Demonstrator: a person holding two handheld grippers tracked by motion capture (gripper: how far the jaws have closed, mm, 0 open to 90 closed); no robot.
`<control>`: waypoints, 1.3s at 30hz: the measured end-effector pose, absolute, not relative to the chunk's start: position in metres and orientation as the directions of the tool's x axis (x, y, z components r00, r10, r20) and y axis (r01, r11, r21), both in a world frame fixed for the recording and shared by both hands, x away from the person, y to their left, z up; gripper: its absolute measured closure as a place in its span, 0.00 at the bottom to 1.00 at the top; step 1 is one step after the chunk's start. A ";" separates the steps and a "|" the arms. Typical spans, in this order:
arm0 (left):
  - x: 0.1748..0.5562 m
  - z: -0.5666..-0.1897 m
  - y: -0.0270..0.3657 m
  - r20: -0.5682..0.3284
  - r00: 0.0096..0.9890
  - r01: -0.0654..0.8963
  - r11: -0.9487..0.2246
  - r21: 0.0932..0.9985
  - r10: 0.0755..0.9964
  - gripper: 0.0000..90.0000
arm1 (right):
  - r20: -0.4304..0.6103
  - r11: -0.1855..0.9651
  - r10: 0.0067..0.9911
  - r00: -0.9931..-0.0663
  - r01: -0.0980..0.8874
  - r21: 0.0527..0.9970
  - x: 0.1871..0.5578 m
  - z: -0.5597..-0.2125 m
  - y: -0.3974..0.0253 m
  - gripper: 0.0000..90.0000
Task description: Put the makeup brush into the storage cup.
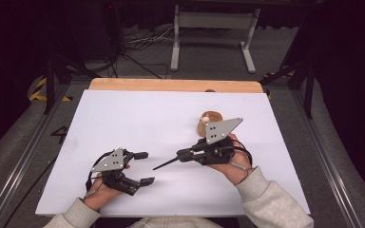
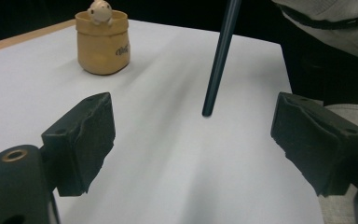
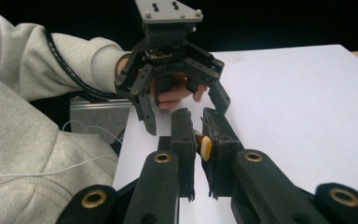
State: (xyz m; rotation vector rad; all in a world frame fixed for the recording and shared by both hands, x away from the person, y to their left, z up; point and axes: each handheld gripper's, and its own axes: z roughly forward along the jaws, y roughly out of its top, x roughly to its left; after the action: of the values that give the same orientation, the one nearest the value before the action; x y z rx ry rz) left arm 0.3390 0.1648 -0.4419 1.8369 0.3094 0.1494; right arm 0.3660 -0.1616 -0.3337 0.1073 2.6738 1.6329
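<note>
My right gripper [image 1: 183, 154] is shut on a thin dark pen [image 1: 166, 163] that points left and down toward the white table sheet [image 1: 138, 118]. In the right gripper view the jaws [image 3: 198, 119] pinch the pen's yellowish end [image 3: 206, 147]. My left gripper [image 1: 143, 167] stands open at the near left, its jaws wide apart with nothing between them. In the left gripper view [image 2: 193, 105] the pen [image 2: 219, 60] comes down from above, its tip just over the sheet between the jaws. A tan pot [image 2: 103, 44] with a small figure in it stands beyond, at the far left.
The tan pot [image 1: 208, 119] sits right behind my right gripper's grey plate. A wooden table edge [image 1: 171, 85] runs along the back. Across from the right gripper hangs the left gripper [image 3: 182, 105], held in a hand with a grey sleeve [image 3: 37, 56].
</note>
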 end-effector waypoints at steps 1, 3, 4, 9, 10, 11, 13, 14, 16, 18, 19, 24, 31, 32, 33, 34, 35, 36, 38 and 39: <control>0.339 -0.442 0.165 -0.057 0.956 0.134 -0.258 0.957 0.287 0.14 | 0.030 0.455 0.062 -0.998 0.055 0.889 0.366 -0.334 -0.162 0.93; 0.339 -0.441 0.167 -0.057 0.953 0.136 -0.253 0.958 0.297 0.13 | 0.025 0.467 0.084 -0.996 0.062 0.882 0.367 -0.328 -0.164 0.93; 0.339 -0.441 0.167 -0.058 0.952 0.138 -0.251 0.958 0.299 0.12 | 0.029 0.471 0.099 -0.995 0.072 0.879 0.367 -0.325 -0.166 0.93; 0.339 -0.440 0.170 -0.061 0.947 0.144 -0.246 0.959 0.315 0.11 | 0.027 0.483 0.159 -0.987 0.101 0.870 0.370 -0.314 -0.172 0.93; 0.339 -0.440 0.170 -0.061 0.946 0.145 -0.246 0.958 0.320 0.10 | 0.024 0.487 0.172 -0.985 0.106 0.867 0.371 -0.312 -0.173 0.93; 0.340 -0.441 0.170 -0.061 0.944 0.146 -0.246 0.958 0.323 0.10 | 0.024 0.488 0.185 -0.983 0.113 0.865 0.372 -0.309 -0.175 0.93; 0.340 -0.440 0.171 -0.060 0.942 0.148 -0.248 0.957 0.330 0.08 | 0.027 0.487 0.192 -0.981 0.119 0.865 0.372 -0.307 -0.176 0.93; 0.341 -0.441 0.171 -0.065 0.938 0.155 -0.244 0.957 0.340 0.08 | 0.028 0.485 0.200 -0.979 0.124 0.866 0.373 -0.305 -0.177 0.93; 0.342 -0.442 0.172 -0.081 0.934 0.170 -0.234 0.957 0.349 0.06 | 0.031 0.485 0.231 -0.972 0.143 0.863 0.374 -0.301 -0.180 0.93; 0.343 -0.442 0.174 -0.085 0.928 0.176 -0.226 0.958 0.362 0.04 | 0.034 0.480 0.257 -0.966 0.159 0.863 0.376 -0.297 -0.183 0.93; 0.344 -0.442 0.174 -0.083 0.927 0.174 -0.224 0.959 0.365 0.04 | 0.033 0.479 0.271 -0.962 0.165 0.862 0.376 -0.295 -0.185 0.93; 0.344 -0.441 0.176 -0.089 0.919 0.182 -0.211 0.960 0.385 0.02 | 0.027 0.465 0.329 -0.944 0.187 0.865 0.380 -0.288 -0.193 0.93; 0.345 -0.441 0.179 -0.099 0.902 0.203 -0.209 0.957 0.420 0.01 | 0.041 0.440 0.407 -0.913 0.235 0.867 0.384 -0.283 -0.201 0.93; 0.345 -0.441 0.180 -0.097 0.900 0.202 -0.209 0.957 0.424 0.01 | 0.042 0.437 0.419 -0.907 0.242 0.867 0.385 -0.283 -0.203 0.93; 0.346 -0.440 0.181 -0.094 0.900 0.200 -0.212 0.956 0.426 0.01 | 0.041 0.433 0.429 -0.903 0.245 0.867 0.386 -0.282 -0.204 0.93; 0.346 -0.441 0.181 -0.095 0.899 0.201 -0.211 0.957 0.428 0.01 | 0.040 0.432 0.437 -0.899 0.248 0.867 0.387 -0.282 -0.205 0.93; 0.346 -0.441 0.181 -0.100 0.895 0.207 -0.206 0.956 0.435 0.01 | 0.039 0.432 0.439 -0.898 0.248 0.867 0.387 -0.281 -0.206 0.93; 0.346 -0.441 0.182 -0.095 0.891 0.205 -0.207 0.957 0.444 0.01 | 0.037 0.429 0.446 -0.894 0.250 0.868 0.388 -0.281 -0.208 0.93; 0.347 -0.441 0.183 -0.110 0.884 0.220 -0.197 0.955 0.454 0.00 | 0.033 0.425 0.470 -0.882 0.259 0.868 0.389 -0.280 -0.211 0.93; 0.348 -0.441 0.184 -0.110 0.882 0.221 -0.195 0.956 0.459 0.00 | 0.035 0.421 0.478 -0.878 0.264 0.868 0.390 -0.280 -0.213 0.93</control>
State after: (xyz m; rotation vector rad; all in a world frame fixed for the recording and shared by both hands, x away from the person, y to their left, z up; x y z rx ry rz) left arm 0.3476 0.1838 -0.4411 1.7813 0.5155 0.2328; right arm 0.3903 -0.2126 -0.2799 0.6523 2.4575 1.4422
